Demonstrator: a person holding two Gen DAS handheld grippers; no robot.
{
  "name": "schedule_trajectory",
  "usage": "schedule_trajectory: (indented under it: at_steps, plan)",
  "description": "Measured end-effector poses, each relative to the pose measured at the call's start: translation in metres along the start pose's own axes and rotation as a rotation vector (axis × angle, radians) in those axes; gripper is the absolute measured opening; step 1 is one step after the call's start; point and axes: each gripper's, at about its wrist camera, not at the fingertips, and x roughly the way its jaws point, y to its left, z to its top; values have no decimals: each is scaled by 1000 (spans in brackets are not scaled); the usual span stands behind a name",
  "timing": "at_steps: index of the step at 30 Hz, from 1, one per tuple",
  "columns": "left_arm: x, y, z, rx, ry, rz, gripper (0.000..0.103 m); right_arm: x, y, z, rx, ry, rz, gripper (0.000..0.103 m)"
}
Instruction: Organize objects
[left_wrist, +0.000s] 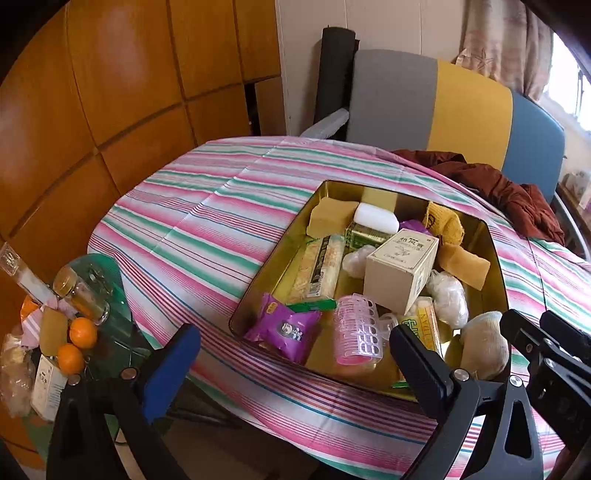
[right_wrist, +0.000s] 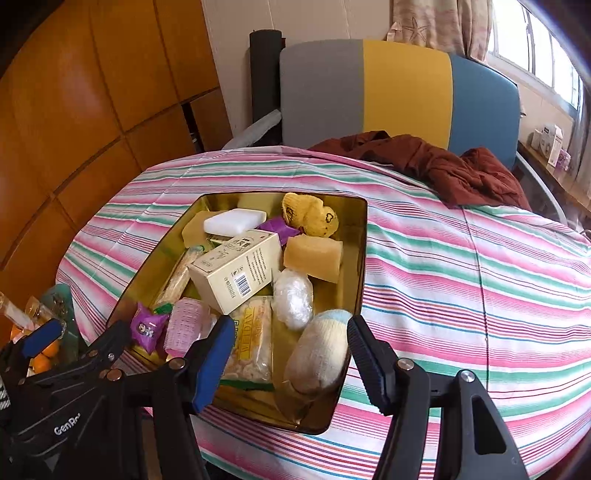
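A gold tin tray (left_wrist: 284, 240) (right_wrist: 360, 258) sits on the striped table, filled with several items: a cream box (left_wrist: 400, 269) (right_wrist: 236, 269), a pink roller (left_wrist: 356, 332) (right_wrist: 184, 325), a purple snack packet (left_wrist: 282, 332) (right_wrist: 146, 328), a rolled sock (left_wrist: 484, 343) (right_wrist: 319, 354), soap bars and wrapped balls. My left gripper (left_wrist: 291, 354) is open and empty above the tray's near edge. My right gripper (right_wrist: 288, 350) is open, its fingers either side of the sock and a snack bag (right_wrist: 251, 343), not touching. The right gripper also shows in the left wrist view (left_wrist: 546, 350).
A glass side table (left_wrist: 107, 325) at the left holds oranges (left_wrist: 83, 332), a jar and packets. A dark red garment (right_wrist: 443, 166) lies at the table's far edge before a grey, yellow and blue chair (right_wrist: 399, 92). Wooden cabinets stand at the left.
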Motion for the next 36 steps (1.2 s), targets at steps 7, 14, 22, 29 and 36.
schedule_trajectory:
  at_steps: [7, 14, 22, 29, 36]
  plan:
    - [4, 8, 3, -24, 5, 51, 103, 1, 0, 1, -3, -1, -20, 64]
    - [5, 6, 5, -14, 9, 59, 103, 2, 2, 0, -6, 0, -13, 64]
    - [2, -2, 4, 28, 3, 88, 103, 3, 1, 1, 1, -2, -10, 64]
    - [0, -2, 4, 25, 12, 58, 103, 4, 0, 0, 9, 1, -12, 64]
    - [-3, -8, 3, 41, 20, 25, 103, 4, -1, 0, 11, -1, -13, 64]
